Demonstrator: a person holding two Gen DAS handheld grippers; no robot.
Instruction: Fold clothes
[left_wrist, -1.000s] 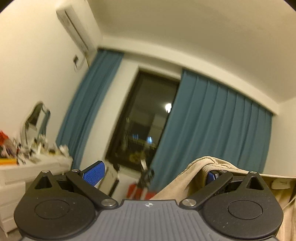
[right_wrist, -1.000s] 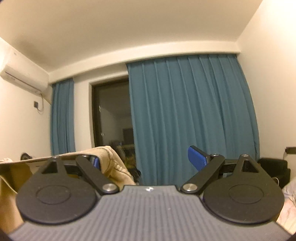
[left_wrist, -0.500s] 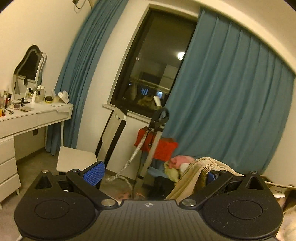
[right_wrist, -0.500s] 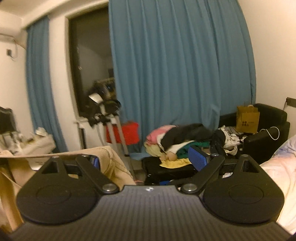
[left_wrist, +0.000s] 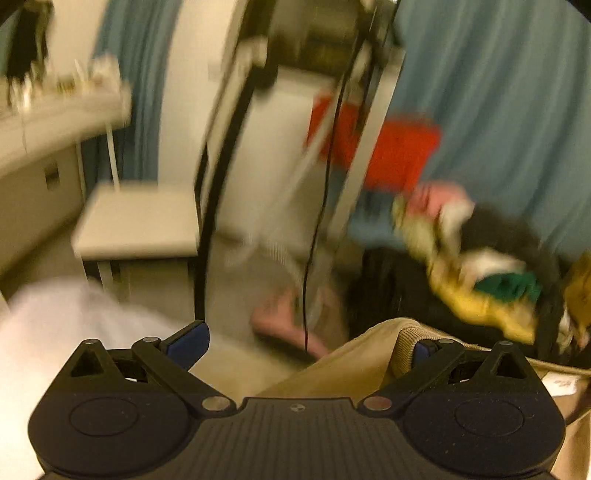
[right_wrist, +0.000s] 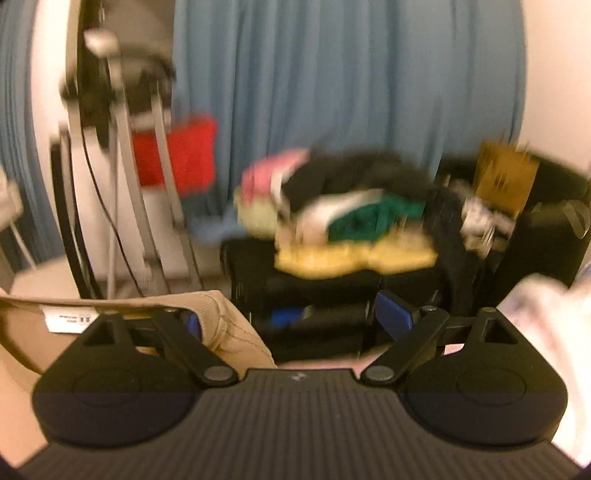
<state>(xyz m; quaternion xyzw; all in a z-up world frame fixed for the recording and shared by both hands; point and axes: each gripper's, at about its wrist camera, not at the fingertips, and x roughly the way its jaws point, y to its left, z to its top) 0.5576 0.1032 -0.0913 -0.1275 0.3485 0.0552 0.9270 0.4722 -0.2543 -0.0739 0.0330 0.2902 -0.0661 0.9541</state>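
Left wrist view, heavy motion blur: left tongs (left_wrist: 303, 341) have both blue pads spread wide apart, w/ a beige garment (left_wrist: 354, 365) draped over the right-hand finger only, so the cloth hangs on that pad rather than being pinched between the two. Garment is tan/khaki, soft, w/ a ribbed cuff or hem band (left_wrist: 406, 339) bunched right at the pad; rest of it runs off toward the lower right edge, where a white care label (left_wrist: 561, 382) shows. Right wrist view, also blurred: right tongs (right_wrist: 291, 319) likewise spread wide, same beige garment (right_wrist: 225, 328) hooked over the left-hand finger, ribbed edge folded over w/ visible stitching, label (right_wrist: 70, 318) lying flat on the stretch of cloth running to the left edge. So the garment spans between the two tongs, held up in the air, taut along its top edge. Bkgd: blue curtain (right_wrist: 351, 81), pile of mixed clothes (right_wrist: 354, 221) (pink, yellow, green, black) on a dark low seat, red item (right_wrist: 177, 155) near a metal stand (right_wrist: 125, 147), white chair (left_wrist: 136, 221), white counter (left_wrist: 55, 114) w/ small clutter at upper left, too blurred to id. Pale bedding (left_wrist: 55, 325) at lower left of left view and at lower right (right_wrist: 546, 321) of right view.
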